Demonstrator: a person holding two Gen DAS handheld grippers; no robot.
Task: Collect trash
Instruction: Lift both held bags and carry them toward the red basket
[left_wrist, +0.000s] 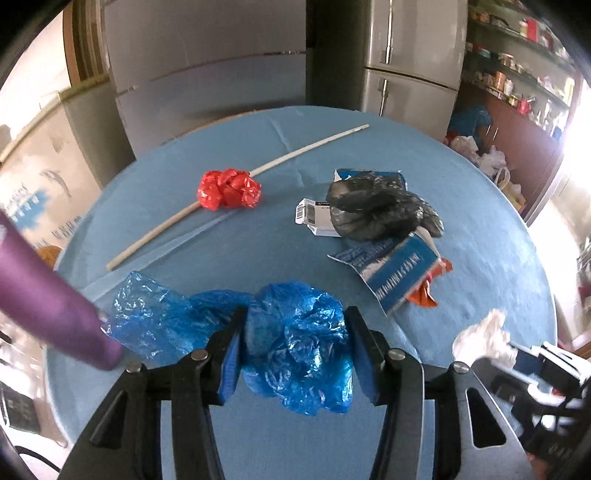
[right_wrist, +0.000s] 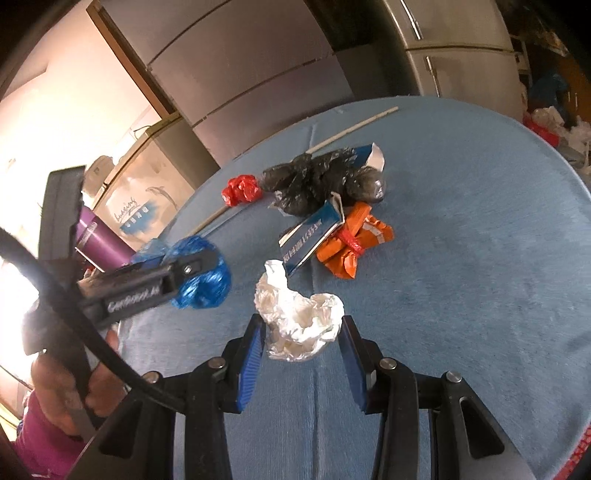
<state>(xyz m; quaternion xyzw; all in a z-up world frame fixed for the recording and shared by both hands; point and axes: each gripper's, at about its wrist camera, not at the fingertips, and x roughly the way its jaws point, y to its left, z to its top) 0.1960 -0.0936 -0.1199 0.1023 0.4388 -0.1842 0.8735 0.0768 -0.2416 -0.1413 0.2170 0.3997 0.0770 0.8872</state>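
The crumpled blue plastic bag (left_wrist: 295, 343) sits clamped between the pads of the left gripper (left_wrist: 295, 350), its loose tail trailing off toward a purple bottle (left_wrist: 55, 306) at the table's near edge; the bag hangs just over the blue tablecloth (left_wrist: 461, 206). The right gripper (right_wrist: 301, 339) has its jaws pinched in on a wad of white plastic (right_wrist: 299, 317), held close above the cloth. In the right wrist view the left gripper (right_wrist: 195, 266) shows from the side, blue bag bulging around its tip, and a hand (right_wrist: 70, 387) grips its handle. Farther out on the table lie a red plastic wad (left_wrist: 229, 189) resting against a long pale stick (left_wrist: 236, 181), a dark grey bag (left_wrist: 380, 206) piled on torn blue-and-white cardboard (left_wrist: 391, 273), and an orange wrapper (right_wrist: 351, 243) beside that pile. Grey refrigerators (left_wrist: 410, 55) stand beyond the table.
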